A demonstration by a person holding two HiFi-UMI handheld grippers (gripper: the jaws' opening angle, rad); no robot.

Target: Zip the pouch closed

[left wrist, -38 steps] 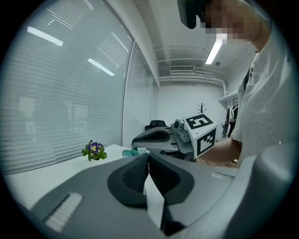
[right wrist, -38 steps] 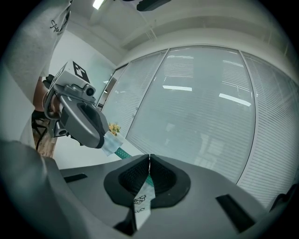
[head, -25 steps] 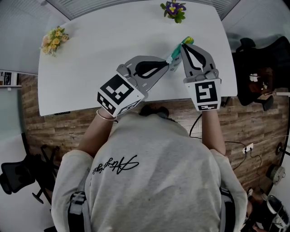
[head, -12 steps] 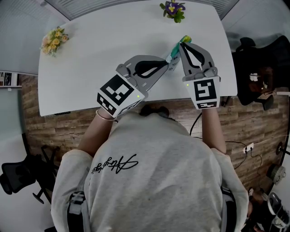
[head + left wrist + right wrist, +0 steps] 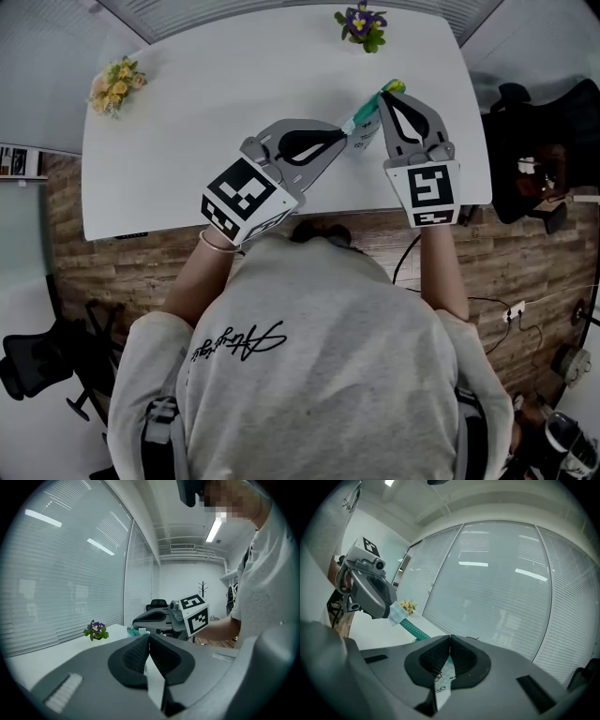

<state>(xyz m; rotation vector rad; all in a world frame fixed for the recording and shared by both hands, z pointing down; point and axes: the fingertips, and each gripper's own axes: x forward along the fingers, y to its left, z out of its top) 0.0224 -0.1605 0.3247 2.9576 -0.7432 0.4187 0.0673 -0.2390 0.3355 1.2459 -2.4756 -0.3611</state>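
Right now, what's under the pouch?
White table shows around the pouch; directly beneath is covered. The left hand-held gripper and right hand-held gripper clamp its ends.

White table (image 5: 187, 141) on wood-plank floor (image 5: 131, 267), blinded windows (image 5: 61, 588), black office chair (image 5: 37, 366), ceiling strip light (image 5: 216, 527).

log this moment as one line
left gripper: shut on pouch end | right gripper: shut on other end | pouch: stretched between them over table | closed or not: cannot tell

Slim teal pouch (image 5: 364, 112), taut in midair
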